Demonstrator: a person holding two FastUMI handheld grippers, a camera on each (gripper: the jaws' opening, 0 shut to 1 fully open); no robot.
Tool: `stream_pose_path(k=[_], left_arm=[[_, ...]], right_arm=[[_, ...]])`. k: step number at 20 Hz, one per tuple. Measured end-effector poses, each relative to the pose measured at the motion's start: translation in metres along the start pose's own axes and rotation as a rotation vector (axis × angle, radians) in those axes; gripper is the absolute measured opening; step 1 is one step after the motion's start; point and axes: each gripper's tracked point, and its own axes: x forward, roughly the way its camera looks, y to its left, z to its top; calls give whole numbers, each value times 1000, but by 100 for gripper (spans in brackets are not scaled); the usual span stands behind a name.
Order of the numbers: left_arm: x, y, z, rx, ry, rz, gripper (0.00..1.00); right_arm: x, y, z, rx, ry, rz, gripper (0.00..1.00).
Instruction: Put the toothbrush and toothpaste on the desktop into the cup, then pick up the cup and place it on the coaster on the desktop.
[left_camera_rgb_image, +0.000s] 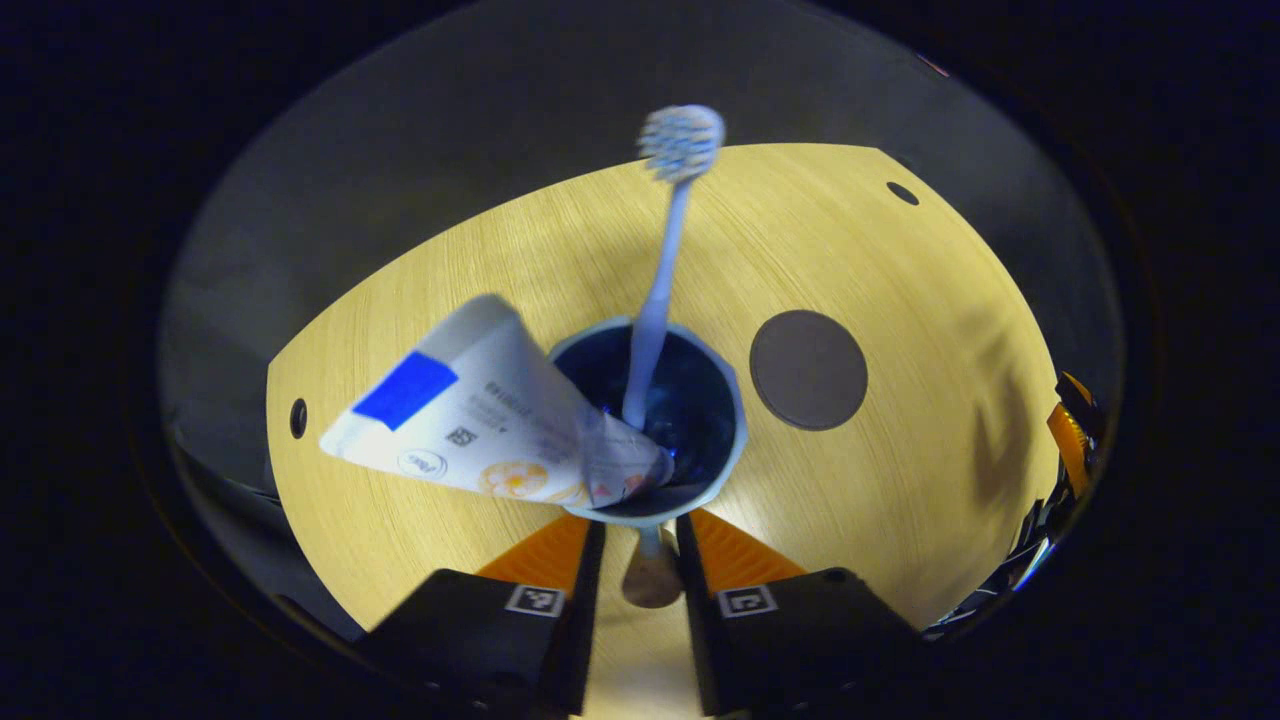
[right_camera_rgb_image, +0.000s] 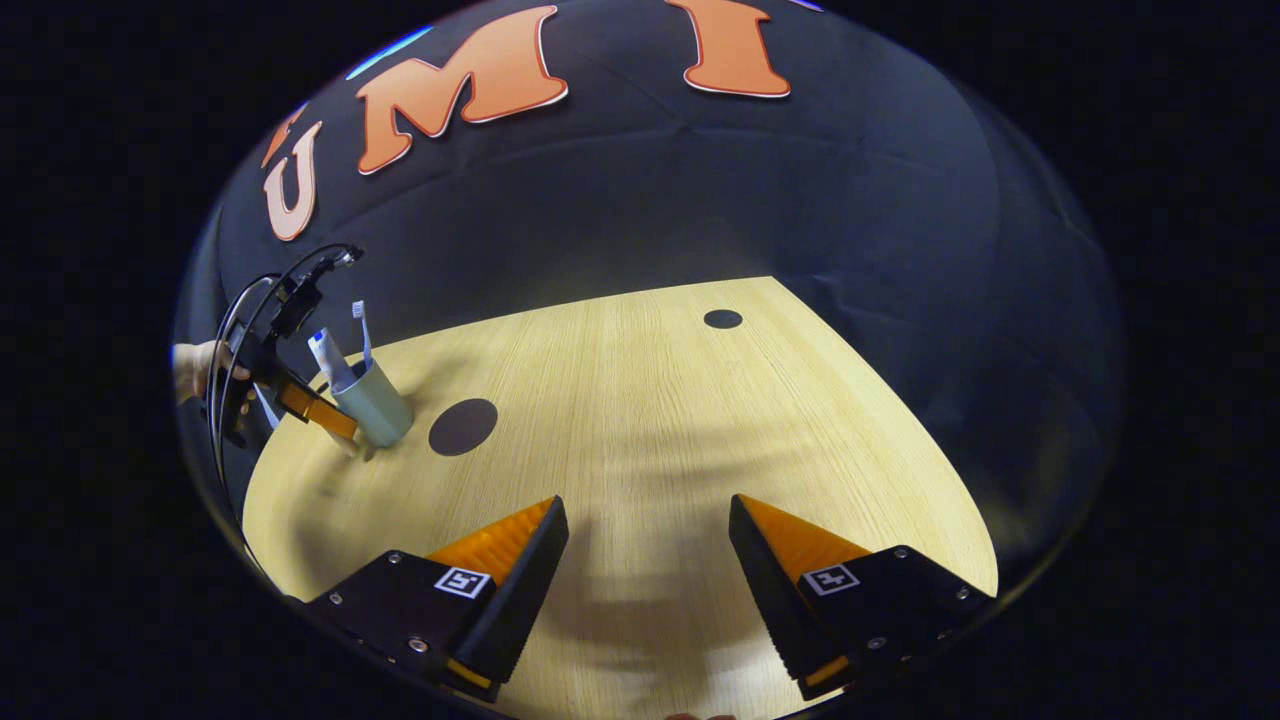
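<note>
Left tool (left_camera_rgb_image: 640, 520) clamped on cup (left_camera_rgb_image: 735, 440), which looks lifted off surface (left_camera_rgb_image: 900, 420); toothpaste (left_camera_rgb_image: 490, 420), toothbrush (left_camera_rgb_image: 655, 300) inside cup. Coaster (left_camera_rgb_image: 808, 370) just beside. Right tool (right_camera_rgb_image: 648, 525) wide, holding nothing, above surface.

Left gripper view: the cup (left_camera_rgb_image: 690, 420) stands directly ahead of the left claw (left_camera_rgb_image: 641, 535), whose fingers flank its near wall. The toothpaste (left_camera_rgb_image: 480, 425) leans out toward 9 o'clock and the toothbrush (left_camera_rgb_image: 665, 270) toward 12, blocking passage over the rim. The coaster (left_camera_rgb_image: 808, 369) lies flat at 2 o'clock, unobstructed. Right gripper view: bare bench (right_camera_rgb_image: 650, 400) lies ahead of the spread right claw (right_camera_rgb_image: 648, 525).
</note>
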Motion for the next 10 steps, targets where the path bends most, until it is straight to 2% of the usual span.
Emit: stream_pose_path(k=[1, 5, 8, 10], left_arm=[[-4, -2, 8, 12, -4, -13, 28], [-9, -9, 31, 2, 2, -40, 24], [-11, -13, 57, -30, -19, -35, 11], [-13, -17, 75, -39, -27, -41, 9]], right_arm=[[1, 1, 0, 2, 2, 2, 98], [5, 3, -1, 4, 10, 5, 98], [7, 4, -1, -2, 14, 6, 98], [7, 6, -1, -2, 15, 6, 98]])
